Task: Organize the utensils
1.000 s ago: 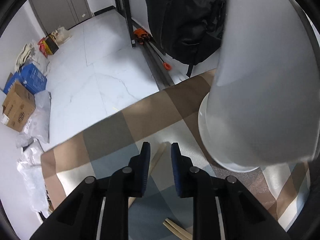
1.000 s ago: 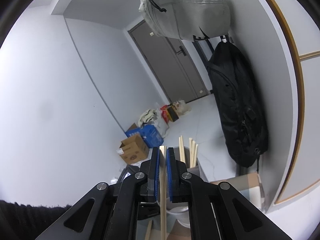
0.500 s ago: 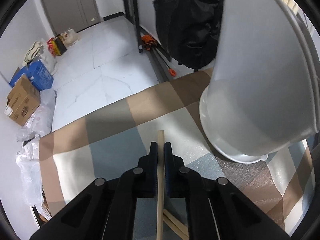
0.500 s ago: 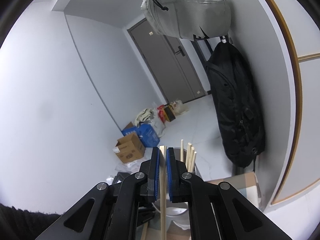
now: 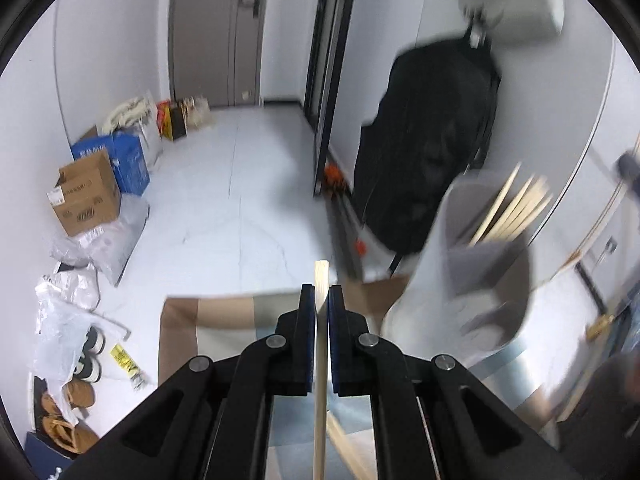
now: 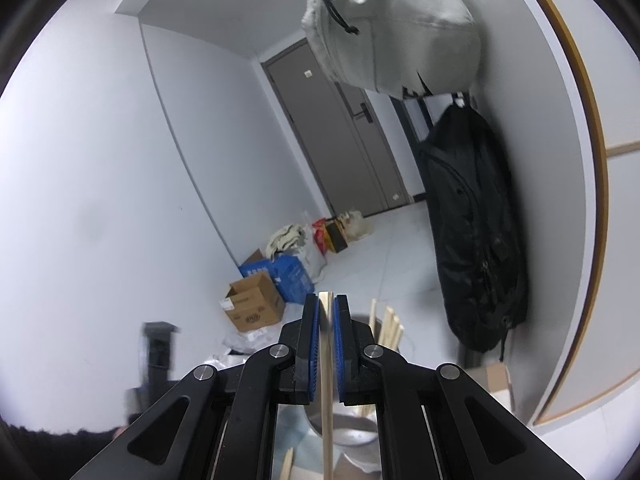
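Both claws, left claw (image 5: 322, 308) and right claw (image 6: 328, 320), each clamp one chopstick (image 5: 321, 344) near its end; either may pivot and miss the holder (image 5: 472, 280).

Pale wooden chopstick (image 5: 321, 360) clamped upright in left gripper (image 5: 321, 300); a second chopstick (image 6: 327, 360) likewise in right gripper (image 6: 327, 312). White holder (image 5: 472, 280) (blurred) contains several chopsticks (image 5: 516, 208), leaning.

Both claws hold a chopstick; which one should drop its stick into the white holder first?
Probably the right claw: its chopstick hangs just above the white holder. The left claw sees that holder off to its side, blurred.
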A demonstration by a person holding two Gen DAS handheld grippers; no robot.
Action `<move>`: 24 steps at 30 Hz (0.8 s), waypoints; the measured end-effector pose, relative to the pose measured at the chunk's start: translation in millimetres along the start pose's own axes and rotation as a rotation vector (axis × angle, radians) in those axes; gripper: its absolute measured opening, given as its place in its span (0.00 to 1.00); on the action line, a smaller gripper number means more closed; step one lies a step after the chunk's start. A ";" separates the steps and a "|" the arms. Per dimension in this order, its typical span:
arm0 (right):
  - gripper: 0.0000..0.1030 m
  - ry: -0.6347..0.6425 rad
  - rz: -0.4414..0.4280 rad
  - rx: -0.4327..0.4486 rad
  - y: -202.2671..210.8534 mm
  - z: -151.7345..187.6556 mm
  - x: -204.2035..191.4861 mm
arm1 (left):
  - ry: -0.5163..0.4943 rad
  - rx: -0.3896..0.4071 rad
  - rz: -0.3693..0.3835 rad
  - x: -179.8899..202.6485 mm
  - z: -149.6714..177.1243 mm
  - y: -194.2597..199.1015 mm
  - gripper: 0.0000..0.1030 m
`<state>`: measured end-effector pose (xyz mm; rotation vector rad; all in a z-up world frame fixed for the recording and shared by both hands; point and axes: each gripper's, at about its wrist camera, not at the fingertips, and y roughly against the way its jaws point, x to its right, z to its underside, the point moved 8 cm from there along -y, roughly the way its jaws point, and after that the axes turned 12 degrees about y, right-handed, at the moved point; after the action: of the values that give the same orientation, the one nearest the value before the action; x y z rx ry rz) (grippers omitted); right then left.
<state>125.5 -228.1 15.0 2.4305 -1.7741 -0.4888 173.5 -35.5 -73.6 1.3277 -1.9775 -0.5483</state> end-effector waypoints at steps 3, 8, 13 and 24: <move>0.06 0.018 0.005 0.027 -1.9 -16.3 -4.1 | 0.037 0.091 0.056 15.9 -19.3 24.8 0.02; 0.06 0.059 0.017 0.082 -6.5 -47.2 -11.4 | 0.112 0.208 0.174 36.1 -54.9 56.2 0.02; 0.06 0.100 0.039 0.122 -19.1 -73.3 -14.4 | 0.186 0.311 0.257 50.8 -89.3 66.1 0.02; 0.06 0.114 0.099 0.192 -49.0 -103.0 0.9 | 0.265 0.402 0.297 63.0 -121.3 48.4 0.02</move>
<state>202.2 -224.8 99.4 2.4191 -1.9621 -0.1745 216.6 -71.3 60.1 1.2240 -2.0709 0.1680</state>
